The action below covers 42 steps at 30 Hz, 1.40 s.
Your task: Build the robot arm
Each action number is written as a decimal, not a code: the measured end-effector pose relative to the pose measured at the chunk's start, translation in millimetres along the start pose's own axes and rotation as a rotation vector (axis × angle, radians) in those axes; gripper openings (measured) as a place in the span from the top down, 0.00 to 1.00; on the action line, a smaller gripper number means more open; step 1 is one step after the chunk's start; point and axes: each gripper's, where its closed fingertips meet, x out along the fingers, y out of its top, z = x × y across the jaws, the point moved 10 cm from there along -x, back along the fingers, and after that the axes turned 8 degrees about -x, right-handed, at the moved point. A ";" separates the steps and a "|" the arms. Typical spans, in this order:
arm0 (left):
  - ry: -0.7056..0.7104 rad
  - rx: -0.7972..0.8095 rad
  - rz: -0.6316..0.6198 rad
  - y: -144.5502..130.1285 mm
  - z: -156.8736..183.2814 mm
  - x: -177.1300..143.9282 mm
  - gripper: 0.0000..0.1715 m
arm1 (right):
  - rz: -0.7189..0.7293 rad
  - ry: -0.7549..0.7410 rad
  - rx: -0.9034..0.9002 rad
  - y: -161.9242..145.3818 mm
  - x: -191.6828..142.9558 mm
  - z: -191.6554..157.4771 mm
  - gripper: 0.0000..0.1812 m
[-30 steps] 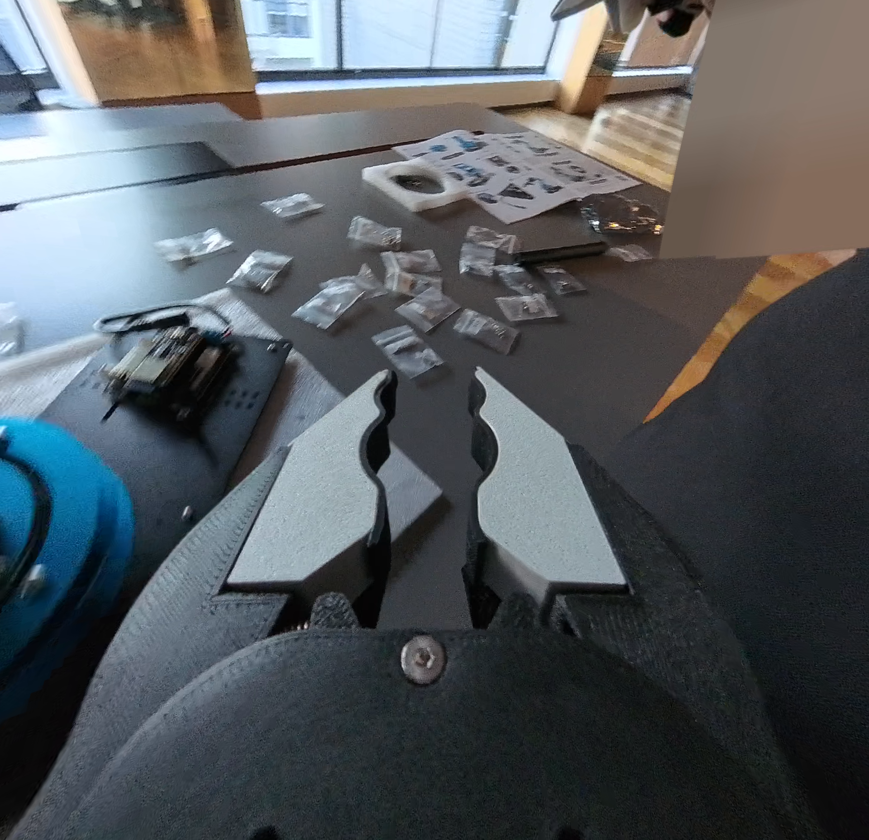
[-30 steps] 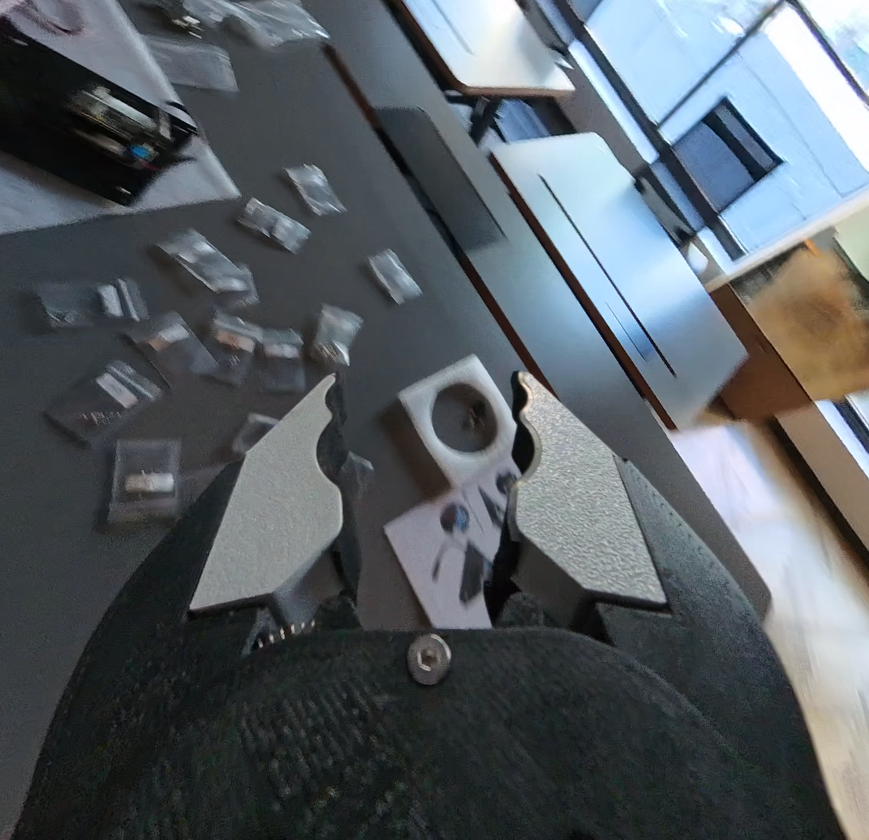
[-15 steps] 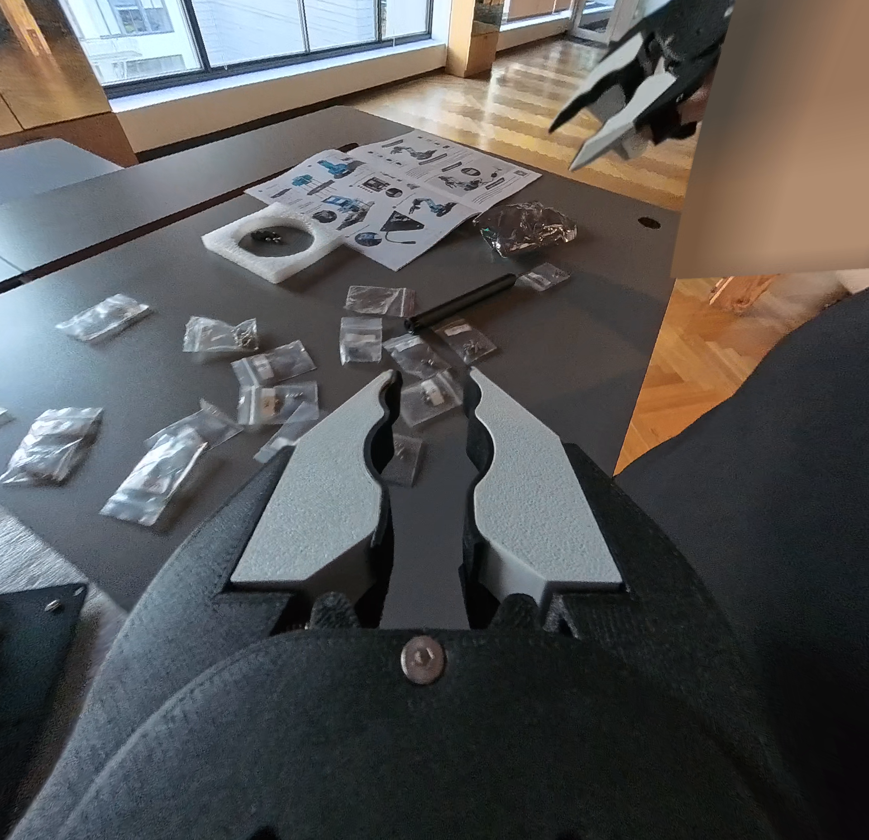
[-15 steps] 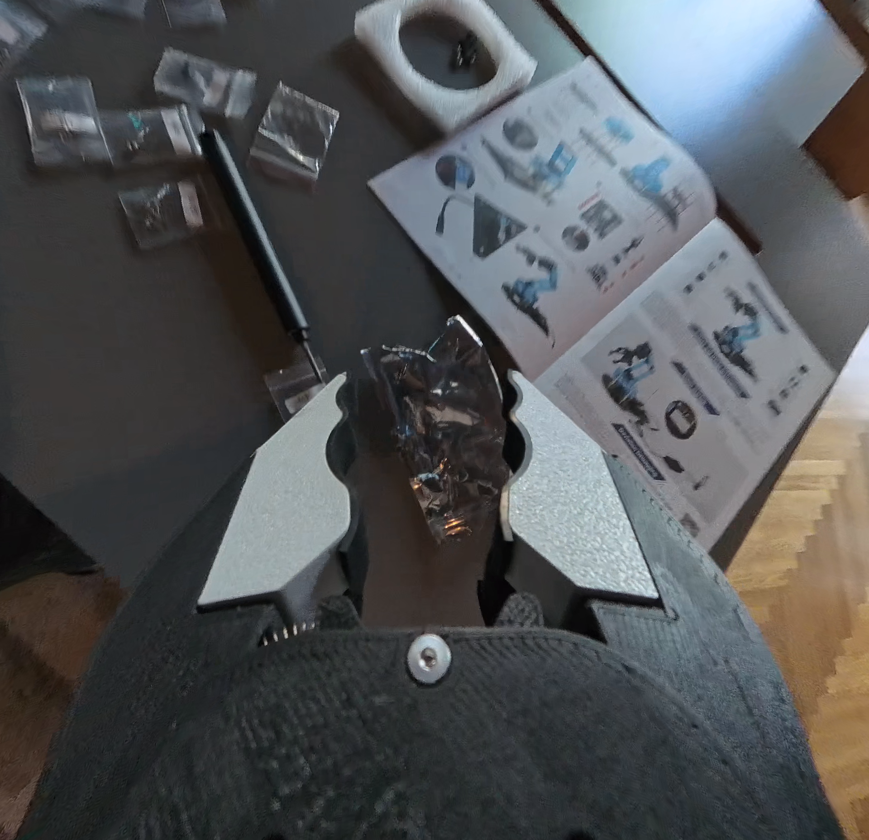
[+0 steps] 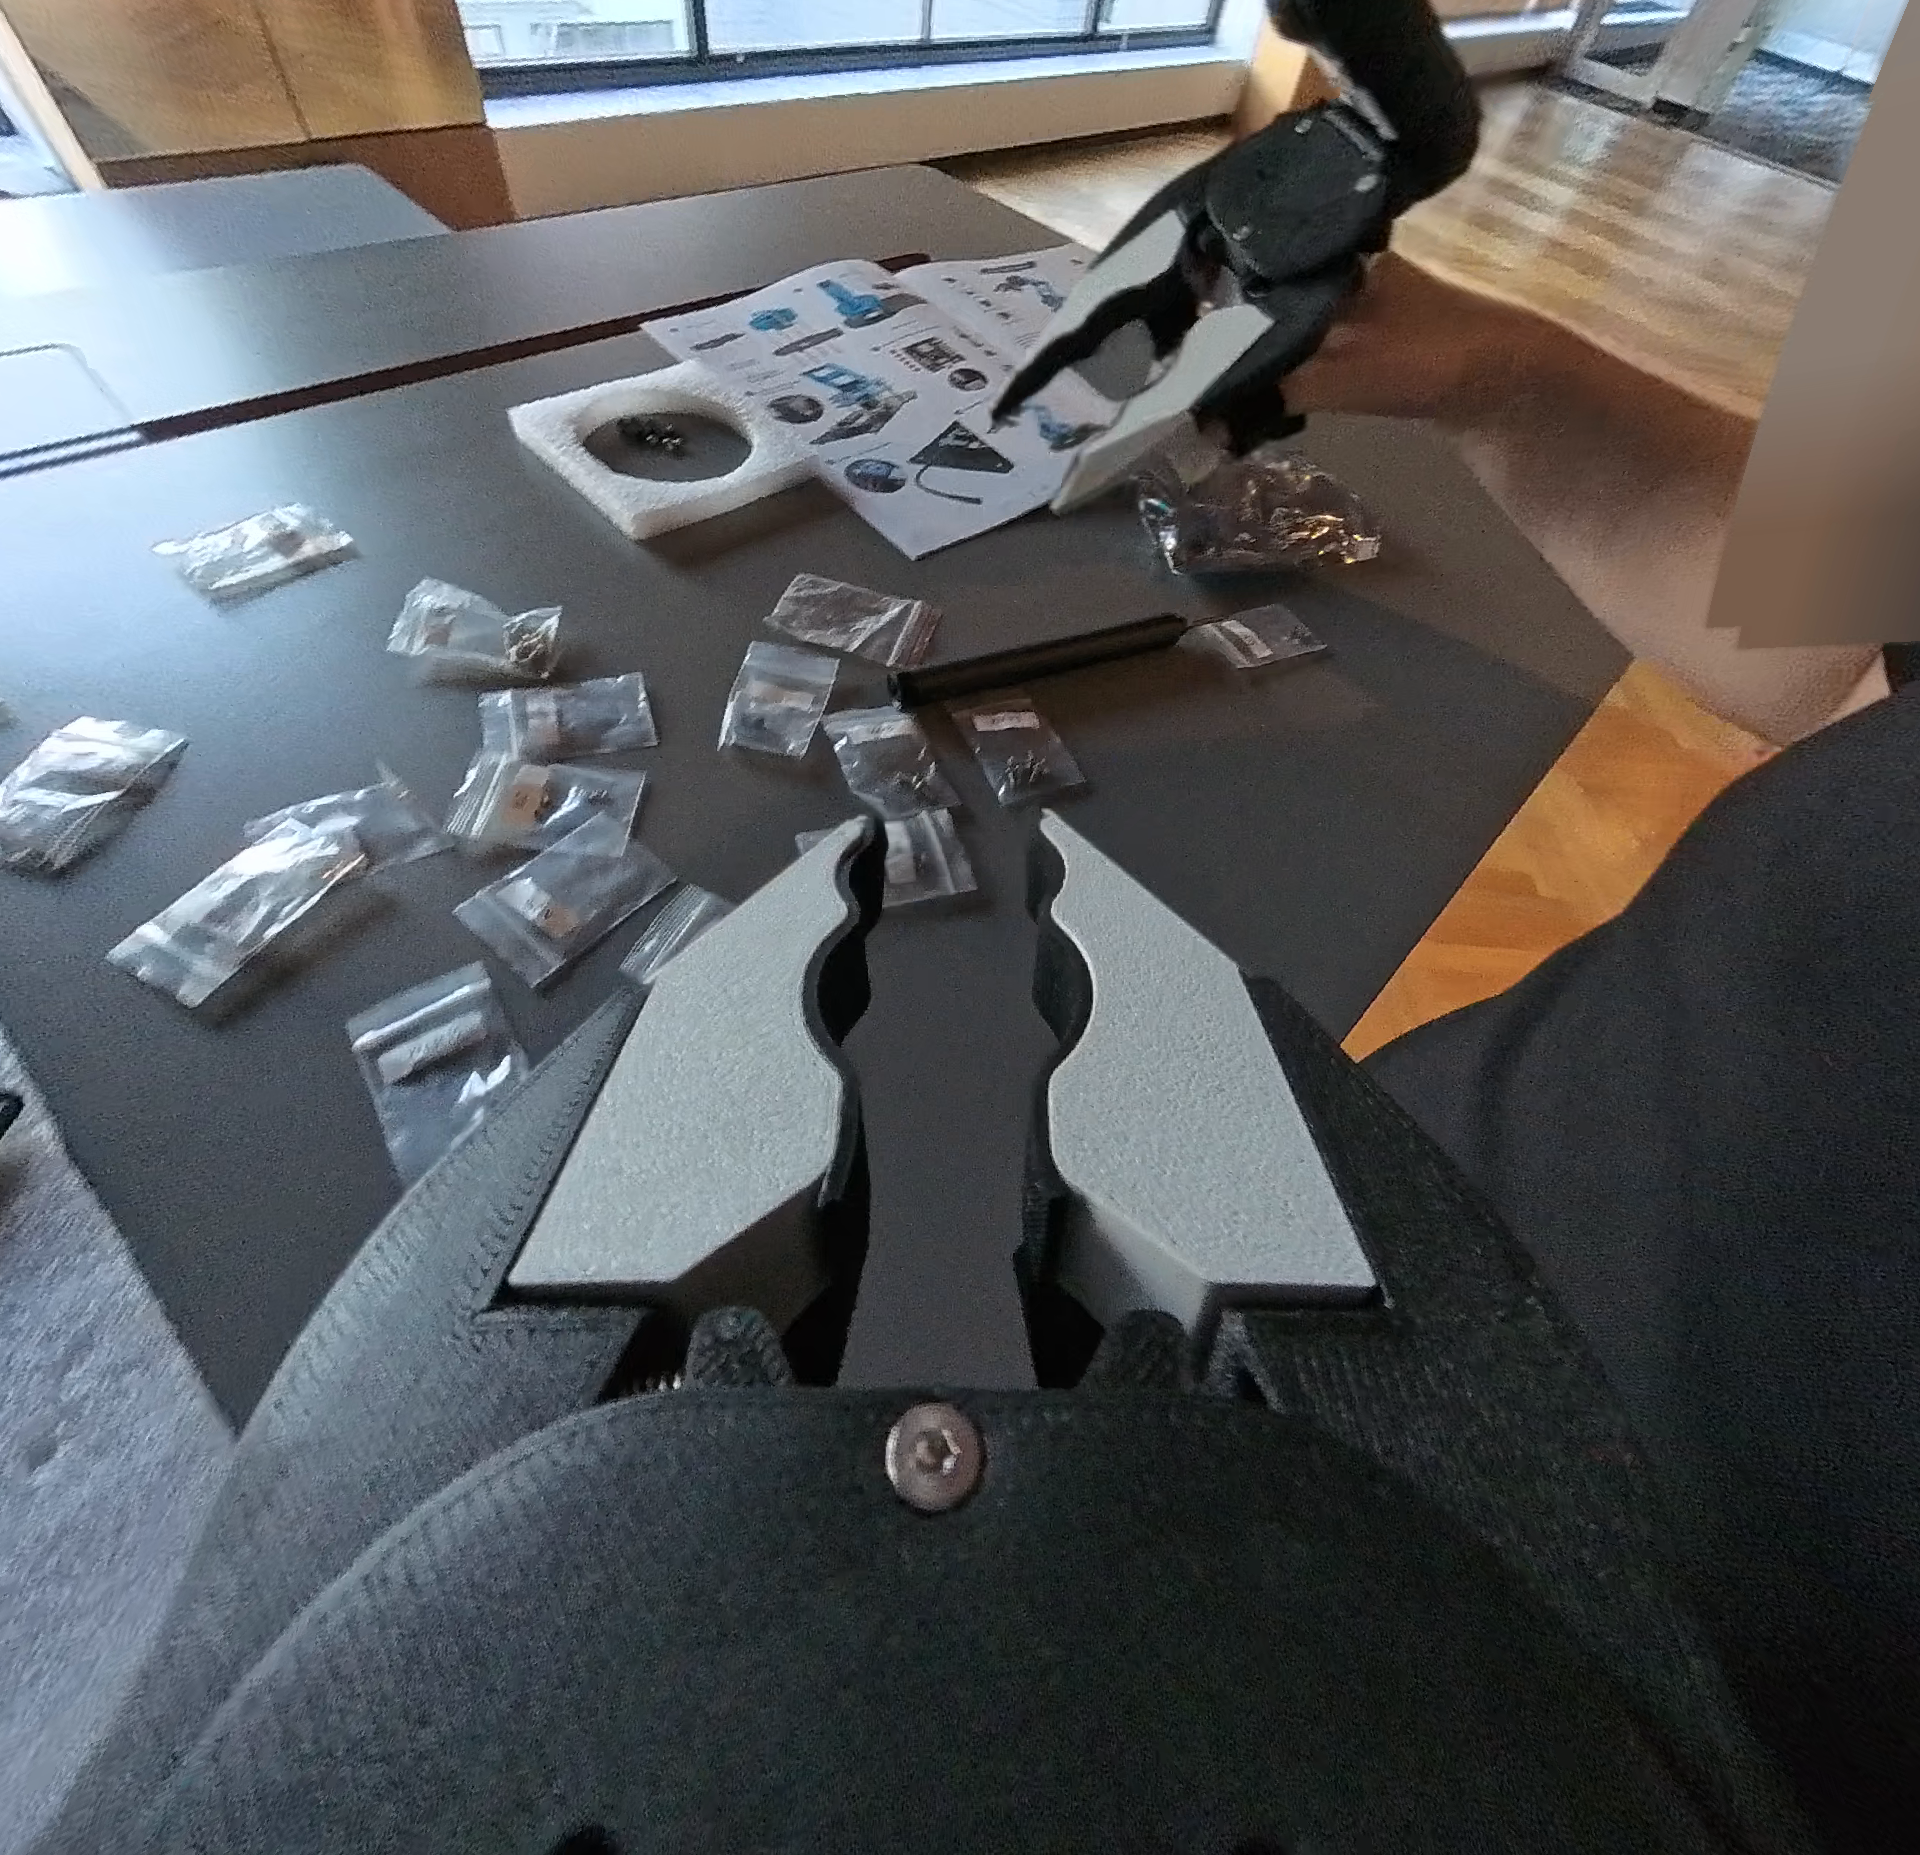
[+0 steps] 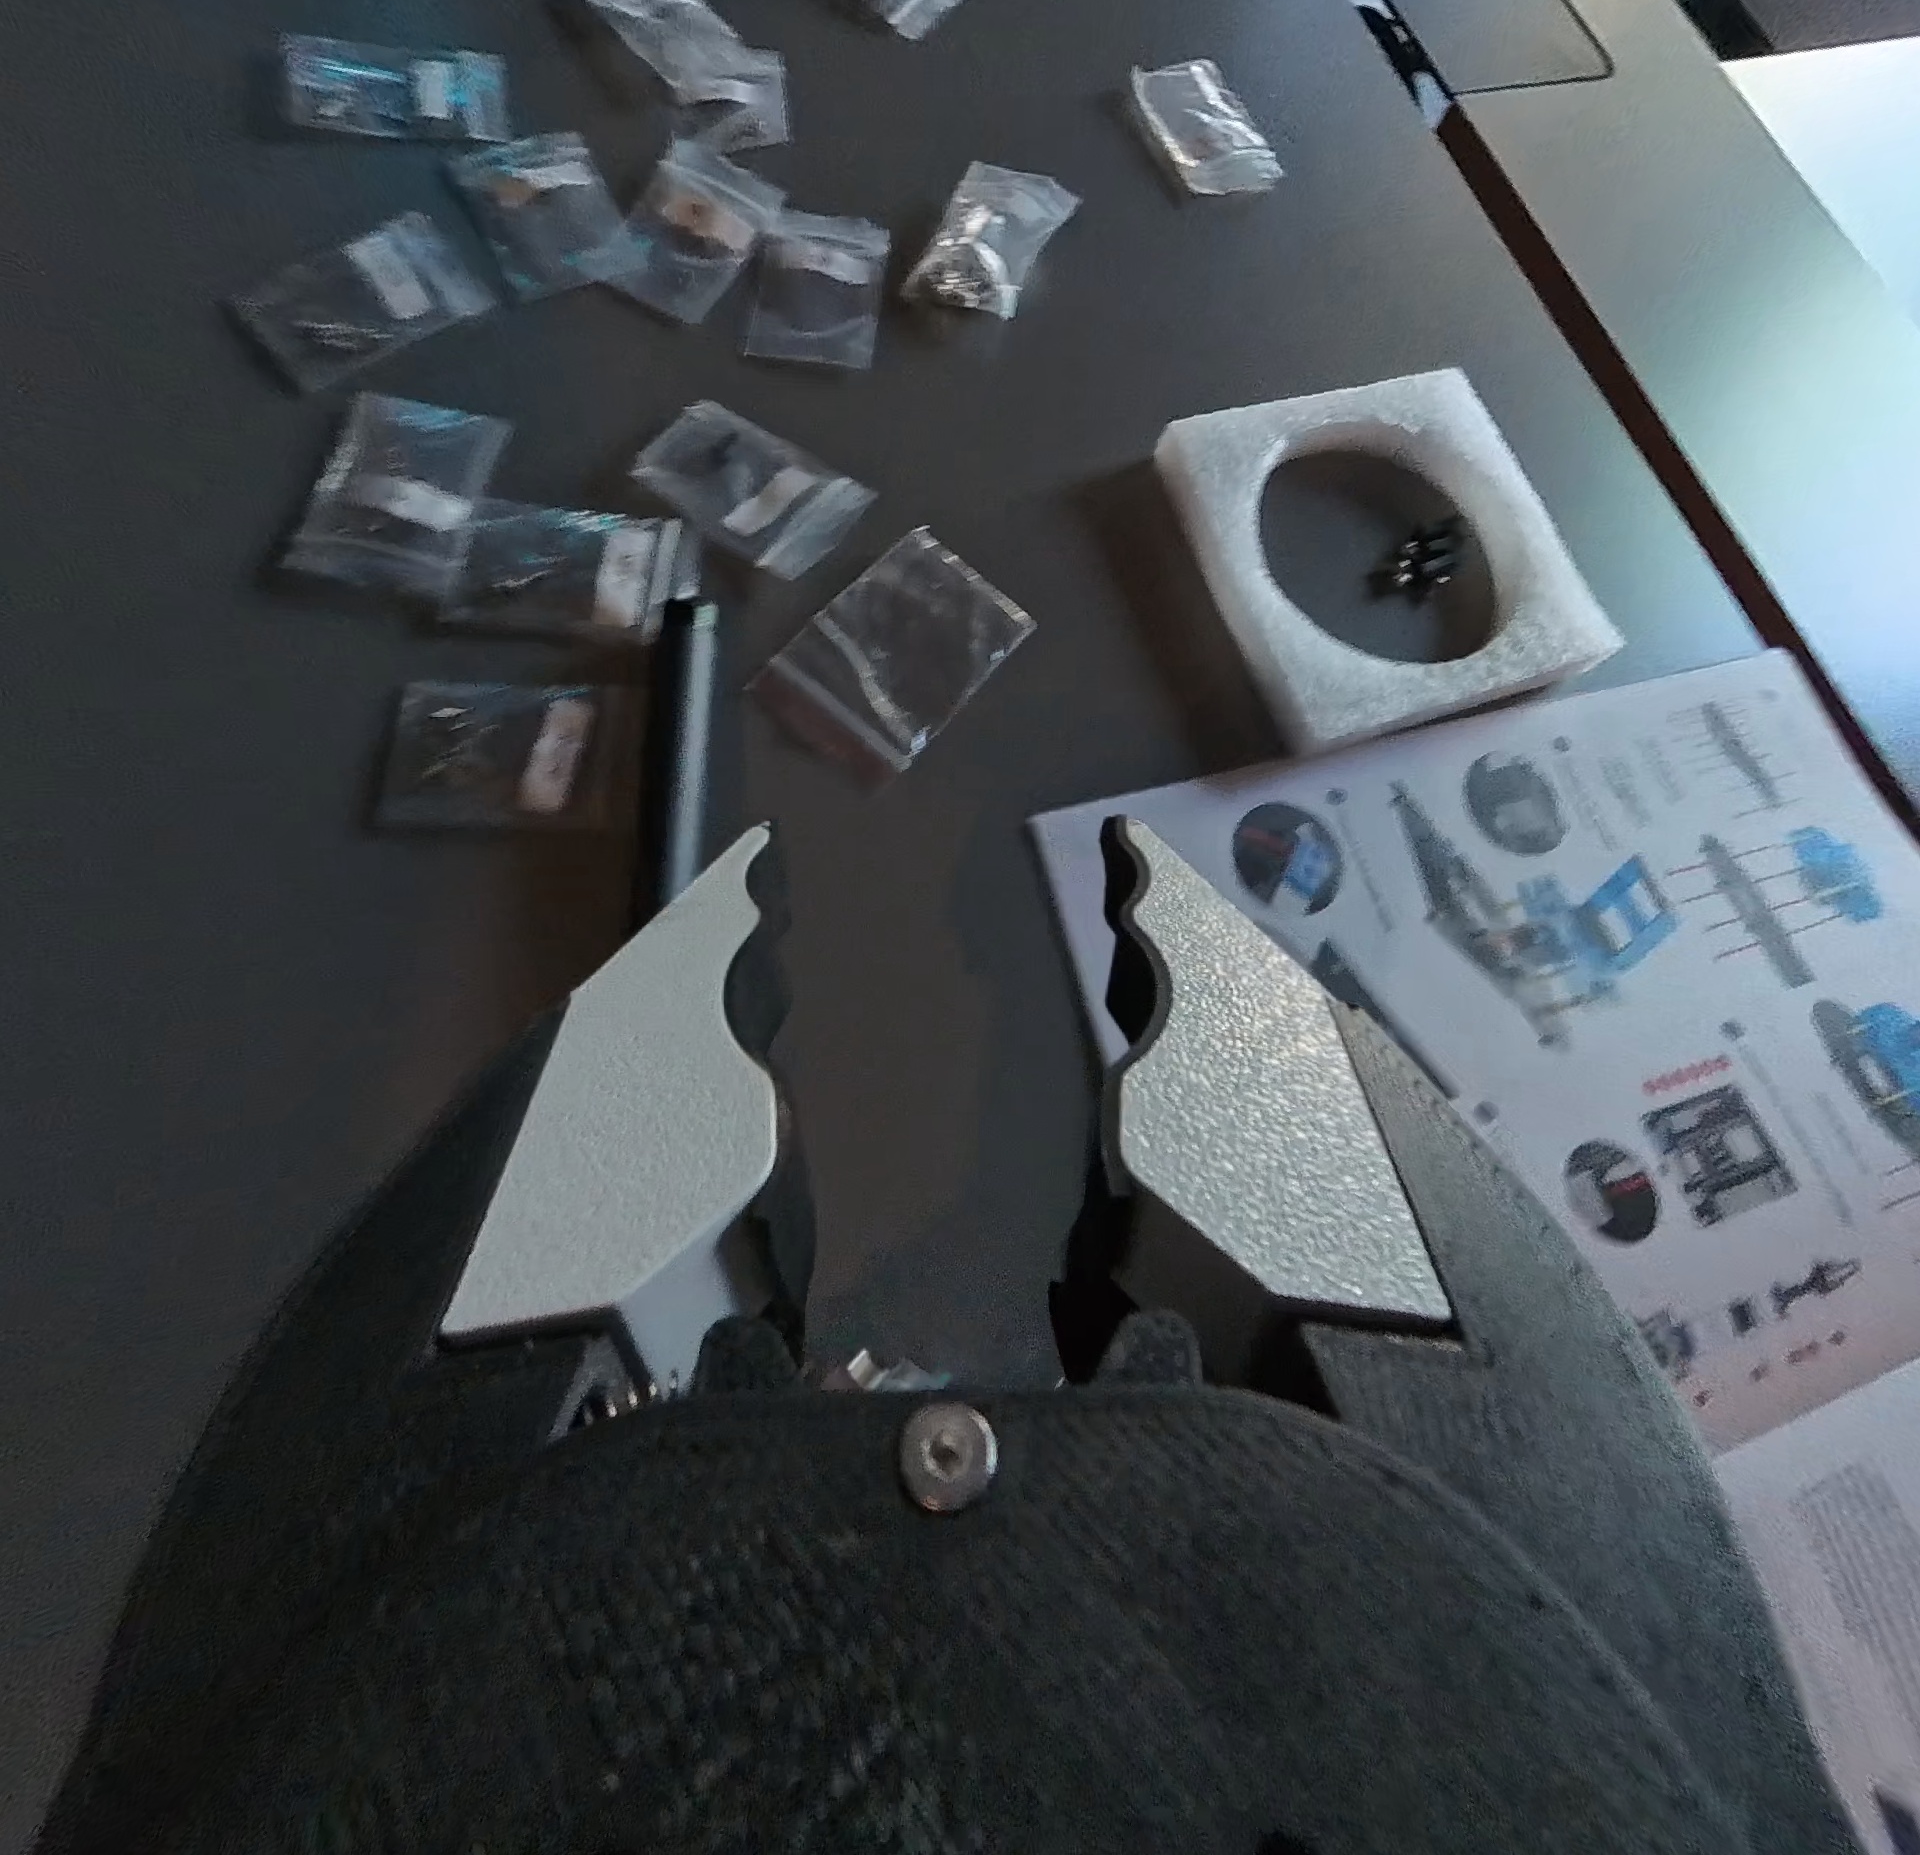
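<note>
My left gripper is open and empty. It hovers over the near part of a dark table, just above several small clear parts bags. My right gripper is open and empty, low over the table between a black rod and a printed instruction sheet. In the left wrist view the right gripper hangs over the sheet, beside a crumpled shiny bag. A white foam square with a round hole holds a few small dark parts.
The parts bags lie spread across the table's middle. The black rod lies among them. The table's right edge drops to a wood floor. A person's dark clothing fills the right, and a grey mat lies at the left. My right fingertips sit around 30 centimetres from my left ones.
My left gripper has swung right, away from the black plate and blue object. My right gripper has come down over the table, and the crumpled bag no longer shows between its fingers.
</note>
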 end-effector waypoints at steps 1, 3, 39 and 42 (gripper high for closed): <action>0.010 -0.004 0.001 -1.6 -2.0 -5.5 0.85 | -0.010 -0.021 0.001 1.8 11.6 10.2 0.67; 0.031 0.000 0.006 -4.9 -7.9 -18.0 0.85 | -0.045 -0.053 0.054 0.9 35.2 36.9 0.66; 0.070 -0.004 -0.021 -15.3 -82.2 -80.7 0.87 | -0.379 0.143 -0.183 39.4 135.4 91.0 0.83; 0.073 -0.001 -0.034 -16.8 -79.7 -79.1 0.87 | -0.394 0.175 -0.192 40.3 137.8 95.3 0.87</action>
